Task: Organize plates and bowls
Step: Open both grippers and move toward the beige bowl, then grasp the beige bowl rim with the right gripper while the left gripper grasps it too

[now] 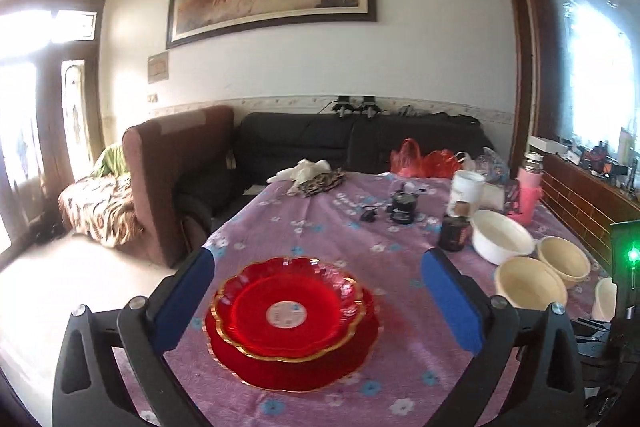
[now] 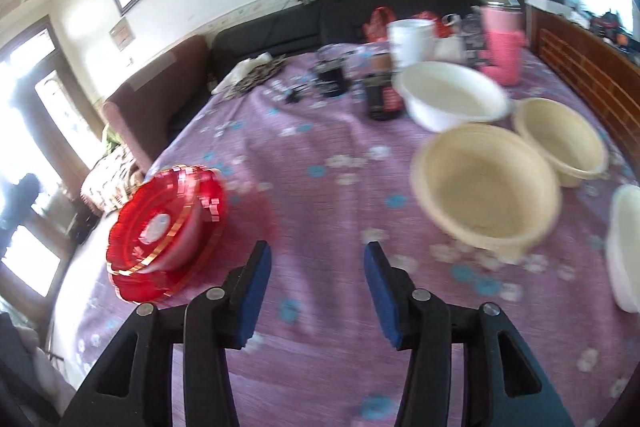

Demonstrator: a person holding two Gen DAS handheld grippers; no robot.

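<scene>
Fingers of the left gripper (image 1: 318,297) stand wide open, empty, flanking without touching the stacked red plates (image 1: 290,319) on the tablecloth (image 1: 360,227). Right gripper (image 2: 316,291) is half open, empty, above bare cloth; cream bowls (image 2: 486,187) sit right.

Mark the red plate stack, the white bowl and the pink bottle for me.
red plate stack (image 1: 288,313): left wrist view, on the round label at the top plate's centre.
white bowl (image 2: 452,97): right wrist view, on its inner floor.
pink bottle (image 1: 529,193): left wrist view, on its body.
</scene>
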